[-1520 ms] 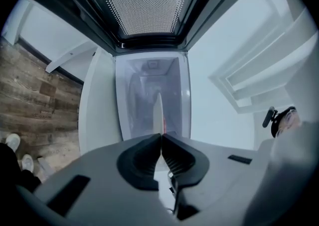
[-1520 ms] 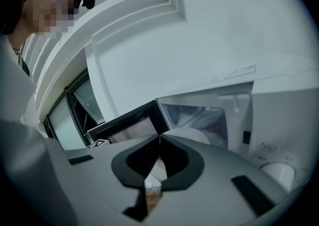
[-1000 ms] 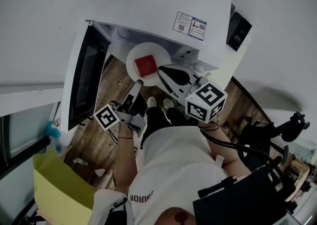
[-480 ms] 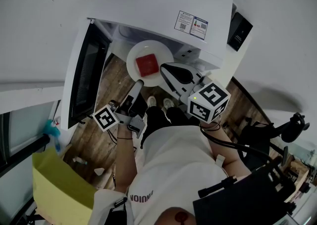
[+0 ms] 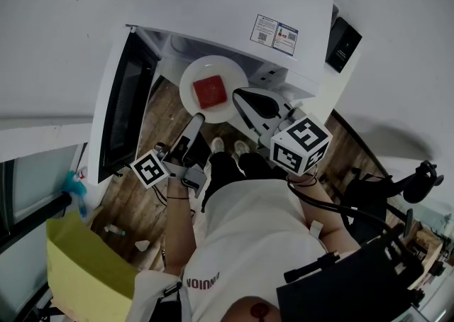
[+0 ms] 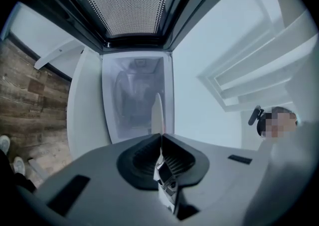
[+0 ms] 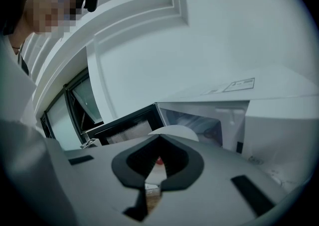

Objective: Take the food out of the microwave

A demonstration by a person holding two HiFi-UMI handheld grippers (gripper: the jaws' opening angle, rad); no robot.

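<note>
A white plate (image 5: 201, 72) with a red square of food (image 5: 210, 92) hangs just in front of the open white microwave (image 5: 234, 8). My left gripper (image 5: 195, 123) is shut on the plate's near-left rim. My right gripper (image 5: 237, 97) is shut on its right rim. In the left gripper view the plate (image 6: 157, 113) shows edge-on, rising from the closed jaws of the left gripper (image 6: 160, 138) in front of the oven cavity (image 6: 134, 90). In the right gripper view the plate (image 7: 174, 131) and a bit of the red food (image 7: 158, 161) sit in the right gripper (image 7: 158, 143).
The microwave door (image 5: 128, 111) stands swung open at the left. Below is a wooden floor (image 5: 135, 207). A yellow bag (image 5: 85, 264) lies at the lower left, and black chair parts (image 5: 355, 278) at the lower right. A dark box (image 5: 342, 44) hangs on the wall.
The plate, held by both grippers, has shifted slightly to the right and up in the head view. The right gripper's marker cube moved a little right with it.
</note>
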